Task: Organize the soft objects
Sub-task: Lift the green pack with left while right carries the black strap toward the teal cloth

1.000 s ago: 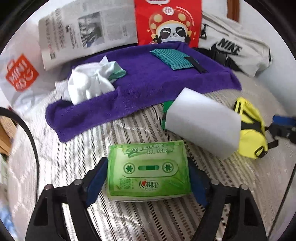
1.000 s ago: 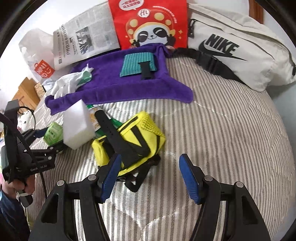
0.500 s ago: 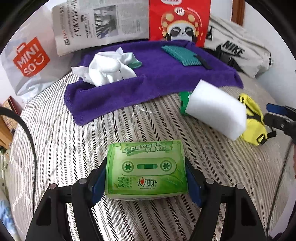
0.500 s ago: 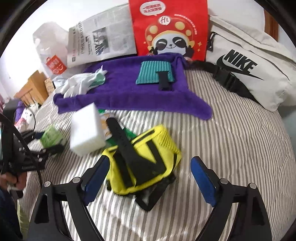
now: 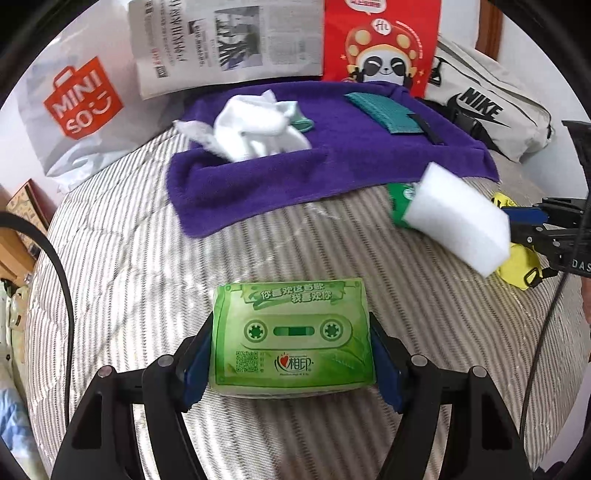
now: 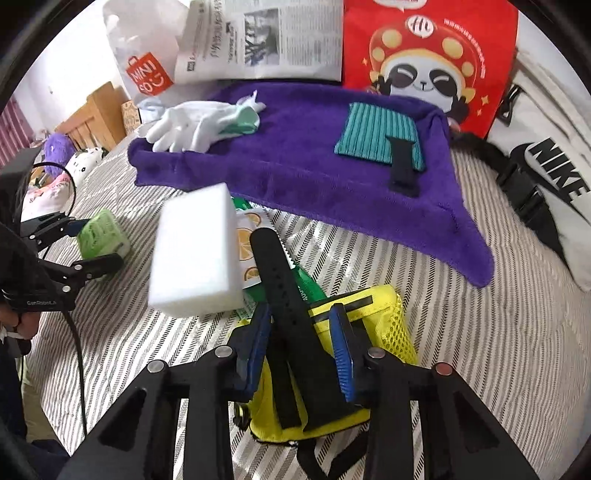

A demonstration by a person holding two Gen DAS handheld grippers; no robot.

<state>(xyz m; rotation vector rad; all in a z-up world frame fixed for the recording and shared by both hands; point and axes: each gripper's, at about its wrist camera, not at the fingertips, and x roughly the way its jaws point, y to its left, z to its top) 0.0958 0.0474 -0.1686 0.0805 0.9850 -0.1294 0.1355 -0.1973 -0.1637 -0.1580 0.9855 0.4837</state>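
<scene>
Bed (image 5: 122, 266) under my view: grey-and-white striped quilt, herringbone weave, lightly creased. Even daylight, no hard shadows. White wall (image 6: 70, 74) behind the head of the bed. Brown wooden strip (image 5: 489, 26) upright against the wall, right of the bed head. Light wooden furniture (image 6: 98, 114) left of the bed, with a purple plush (image 6: 57, 146) near it. Pink striped curtain (image 6: 11, 129) further left.
</scene>
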